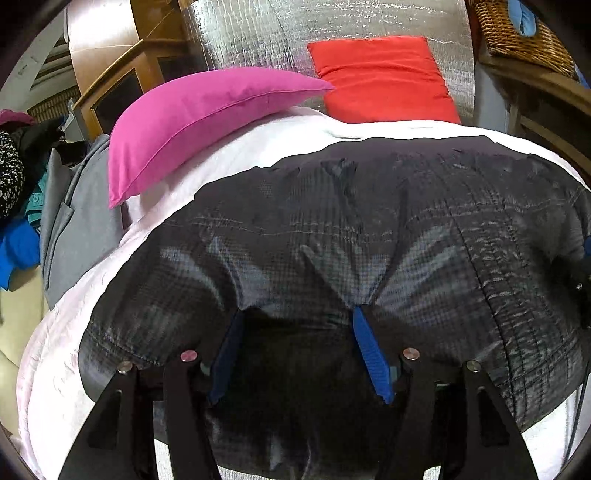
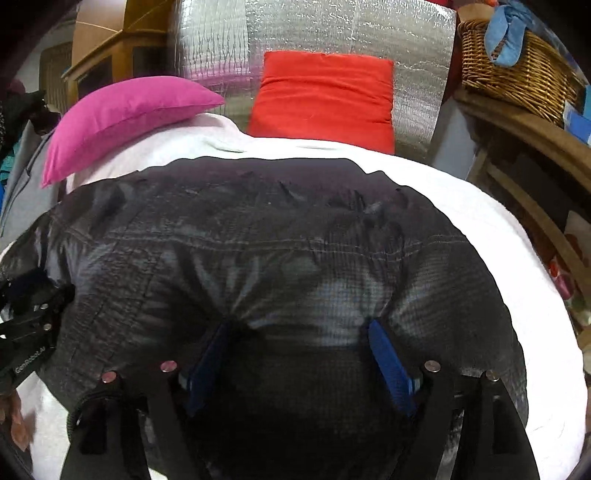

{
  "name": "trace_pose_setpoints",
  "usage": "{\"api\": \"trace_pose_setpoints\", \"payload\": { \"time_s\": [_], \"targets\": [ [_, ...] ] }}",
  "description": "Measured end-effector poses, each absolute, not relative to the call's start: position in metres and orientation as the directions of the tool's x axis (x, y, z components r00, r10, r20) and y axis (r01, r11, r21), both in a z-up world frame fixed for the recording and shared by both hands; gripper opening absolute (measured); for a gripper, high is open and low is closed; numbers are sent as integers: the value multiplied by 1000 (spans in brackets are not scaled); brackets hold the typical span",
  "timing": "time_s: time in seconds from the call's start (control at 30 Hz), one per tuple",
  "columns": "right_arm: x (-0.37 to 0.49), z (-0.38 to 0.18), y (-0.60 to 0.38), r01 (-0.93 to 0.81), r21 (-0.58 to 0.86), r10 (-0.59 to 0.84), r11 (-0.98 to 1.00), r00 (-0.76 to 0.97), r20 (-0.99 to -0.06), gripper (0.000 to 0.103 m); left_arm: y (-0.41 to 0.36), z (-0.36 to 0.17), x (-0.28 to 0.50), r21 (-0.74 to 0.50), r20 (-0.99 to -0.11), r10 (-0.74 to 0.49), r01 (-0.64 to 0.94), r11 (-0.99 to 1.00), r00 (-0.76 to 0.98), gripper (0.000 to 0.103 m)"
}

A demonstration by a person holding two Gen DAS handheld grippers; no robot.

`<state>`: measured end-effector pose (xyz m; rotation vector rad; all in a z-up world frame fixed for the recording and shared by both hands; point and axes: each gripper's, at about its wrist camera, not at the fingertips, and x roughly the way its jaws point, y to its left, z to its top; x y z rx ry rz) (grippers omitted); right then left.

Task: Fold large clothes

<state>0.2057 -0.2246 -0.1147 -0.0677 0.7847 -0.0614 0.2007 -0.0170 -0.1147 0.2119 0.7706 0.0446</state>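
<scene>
While pink pillow (image 1: pixel 207 122) and red pillow (image 1: pixel 384 77) lie beyond, both claws (image 1: pixel 299 317) (image 2: pixel 299 328) pinch the dark garment (image 1: pixel 369 221).

Pink pillow (image 1: pixel 207 122) and red pillow (image 1: pixel 384 77) against silver foil backing (image 1: pixel 258 33), wicker basket (image 2: pixel 517 70) on wooden shelf (image 2: pixel 524 125).

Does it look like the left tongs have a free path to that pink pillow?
Probably yes. The pink pillow lies uncovered on the white bedding, past the dark garment. The left tongs look pressed into that garment, so they'd lift off first.
</scene>
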Motion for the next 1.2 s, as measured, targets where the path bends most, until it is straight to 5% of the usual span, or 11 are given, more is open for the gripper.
{"api": "trace_pose_setpoints", "payload": {
  "time_s": [0.27, 0.4, 0.83, 0.97, 1.2],
  "targets": [
    [178, -65, -249, 65, 31, -30, 997, 760, -650, 81, 46, -70, 181, 75, -625, 130, -106, 992, 770, 63],
    [172, -80, -260, 93, 2, -67, 996, 729, -681, 80, 78, -91, 190, 81, -687, 191, -187, 979, 701, 63],
    [177, -99, -284, 138, 64, -49, 988, 689, -723, 84, 85, -99, 186, 84, -711, 190, -187, 979, 677, 65],
    [159, -74, -296, 179, 89, -76, 980, 747, -660, 85, 101, -85, 174, 35, -665, 201, -240, 970, 719, 65],
    [166, -108, -336, 250, 197, -21, 948, 666, -746, 87, 110, -108, 183, 20, -747, 165, -227, 974, 644, 67]
  ]
}}
